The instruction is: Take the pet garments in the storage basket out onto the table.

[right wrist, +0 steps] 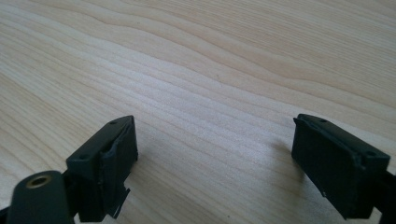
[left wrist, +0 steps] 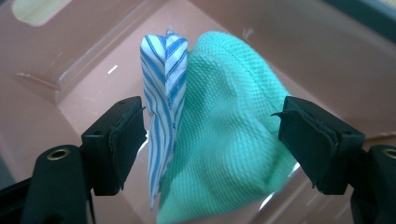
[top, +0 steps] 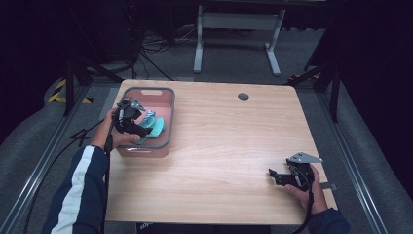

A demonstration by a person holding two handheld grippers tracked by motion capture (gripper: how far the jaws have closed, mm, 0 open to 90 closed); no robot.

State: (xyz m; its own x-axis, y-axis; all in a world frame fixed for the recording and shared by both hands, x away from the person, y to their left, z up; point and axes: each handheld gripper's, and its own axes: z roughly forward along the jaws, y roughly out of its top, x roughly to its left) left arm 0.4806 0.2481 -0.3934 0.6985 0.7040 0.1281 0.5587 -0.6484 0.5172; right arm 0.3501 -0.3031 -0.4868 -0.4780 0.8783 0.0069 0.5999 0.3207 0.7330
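Observation:
A pink bin (top: 146, 151) stands at the table's left side. In it lie a green mesh cloth (top: 158, 127) and a blue-and-white striped cloth (top: 149, 116). My left gripper (top: 140, 127) reaches down into the bin. In the left gripper view its jaws stand wide on either side of both cloths: the striped cloth (left wrist: 163, 93) is by the left pad, the green cloth (left wrist: 229, 140) by the right pad, and neither looks squeezed. My right gripper (top: 273, 176) rests low over the wooden table (top: 224, 146) at the near right, open, with bare wood between its jaws (right wrist: 212, 163).
A dark round cable hole (top: 243, 96) sits near the table's far edge. The bin's pink walls (left wrist: 93, 46) close in around the left gripper. A white table frame (top: 238, 29) stands on the floor behind. Cables trail from both grippers.

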